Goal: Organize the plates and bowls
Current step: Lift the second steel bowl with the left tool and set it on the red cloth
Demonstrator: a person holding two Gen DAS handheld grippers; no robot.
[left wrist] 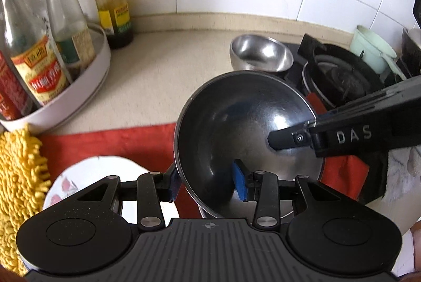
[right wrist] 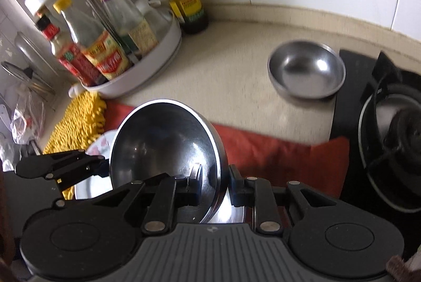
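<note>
Tilted steel bowl (left wrist: 236, 124) held over the red cloth (left wrist: 105, 142) — second steel bowl (right wrist: 306, 69) upright on the counter, floral plate (left wrist: 86, 177) nearby.

I see open table (right wrist: 223, 66) between the bottle rack (right wrist: 147, 71) on the left and the stove (right wrist: 389, 124) on the right; a small steel bowl (right wrist: 306, 69) sits by the stove edge

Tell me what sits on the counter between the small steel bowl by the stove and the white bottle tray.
Nothing: between the small steel bowl and the white bottle tray the beige counter is bare, clearest in the right wrist view.
</note>
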